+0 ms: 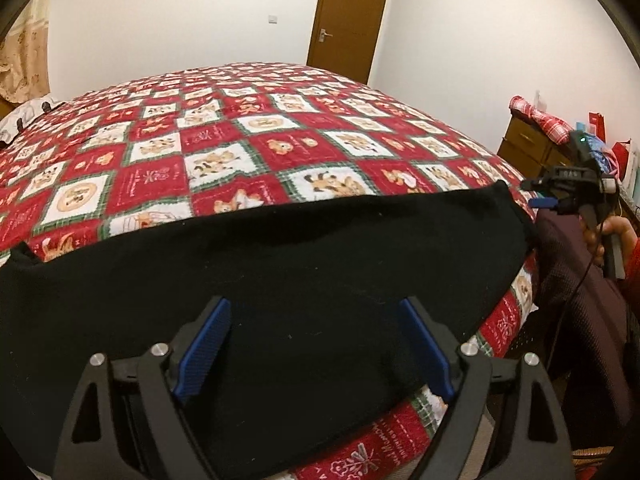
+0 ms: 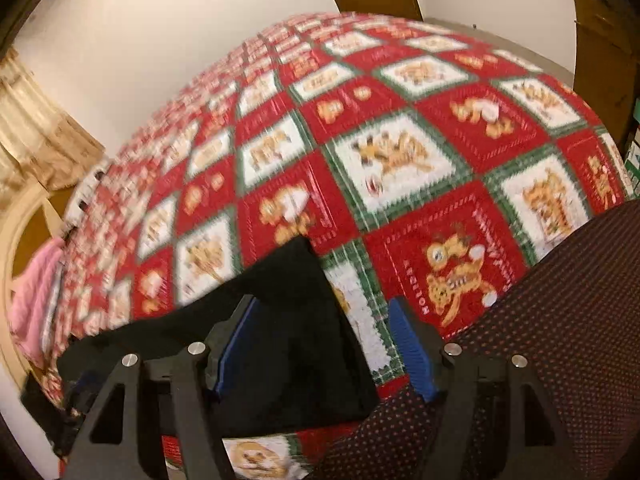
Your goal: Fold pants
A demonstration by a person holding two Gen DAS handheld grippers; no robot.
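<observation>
Left wrist view, black pants (image 1: 280, 264) lying lengthwise along bed edge (image 1: 504, 320)

2 wrist views angled down, close over bed (image 1: 280, 128) (shared)

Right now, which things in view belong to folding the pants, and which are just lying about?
Job: pants; left hand-held gripper, open; right hand-held gripper, open; bed.
Lying about: door; drawers; curtain; pink cloth.
</observation>
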